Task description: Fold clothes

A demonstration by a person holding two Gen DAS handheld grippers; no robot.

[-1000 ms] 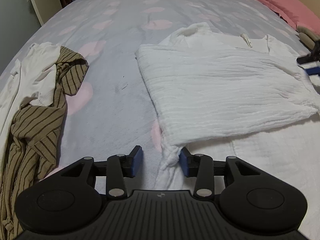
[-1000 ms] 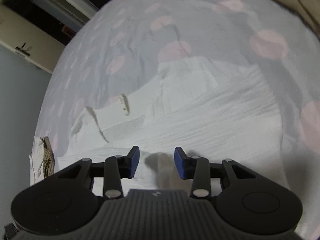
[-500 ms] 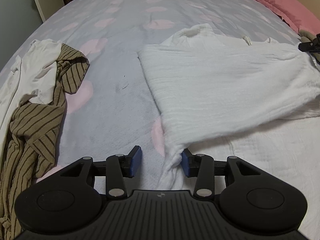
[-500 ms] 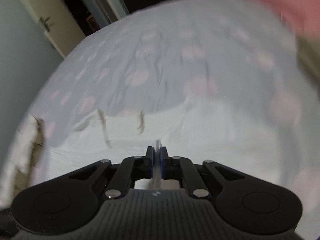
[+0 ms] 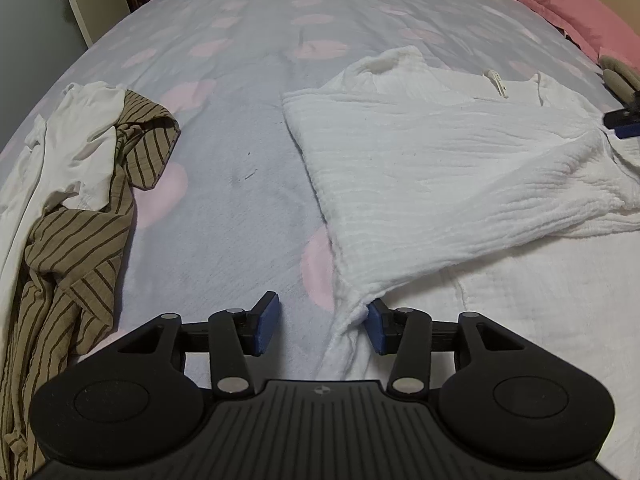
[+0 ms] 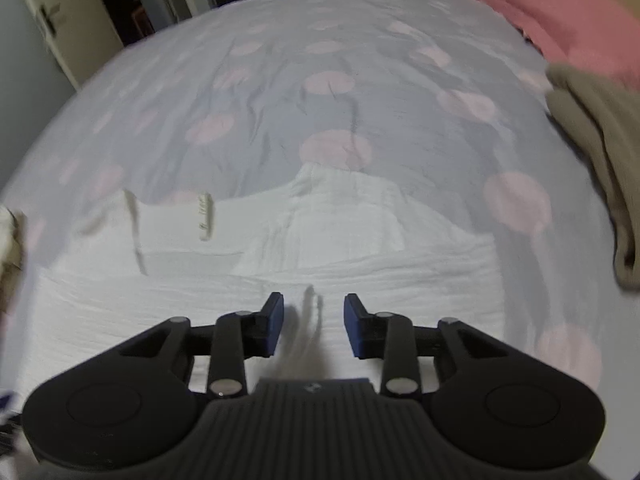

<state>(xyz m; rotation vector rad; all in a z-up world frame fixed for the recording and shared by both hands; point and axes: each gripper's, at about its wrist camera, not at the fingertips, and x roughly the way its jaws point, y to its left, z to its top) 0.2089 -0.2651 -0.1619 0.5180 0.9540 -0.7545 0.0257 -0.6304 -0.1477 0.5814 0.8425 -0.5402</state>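
A white crinkled garment [image 5: 440,168] lies on the bed with one layer folded over itself. My left gripper [image 5: 323,322] is open low over its near corner; a bunched bit of the cloth rests against the right fingertip [image 5: 378,324]. My right gripper [image 6: 314,324] is open just above the garment [image 6: 320,248], with a raised pleat of cloth between the fingers. Its tip also shows at the right edge of the left wrist view [image 5: 624,122].
A brown striped garment [image 5: 80,248] and a white one [image 5: 76,148] lie heaped at the left. A pink pillow [image 6: 560,20] and a khaki cloth [image 6: 600,152] lie at the right. The bedsheet [image 5: 240,80] is grey with pink dots.
My right gripper was shut on the garment's edge half a second ago and has now opened, letting the cloth down. The folded layer has settled flatter. My left gripper has stayed open in place.
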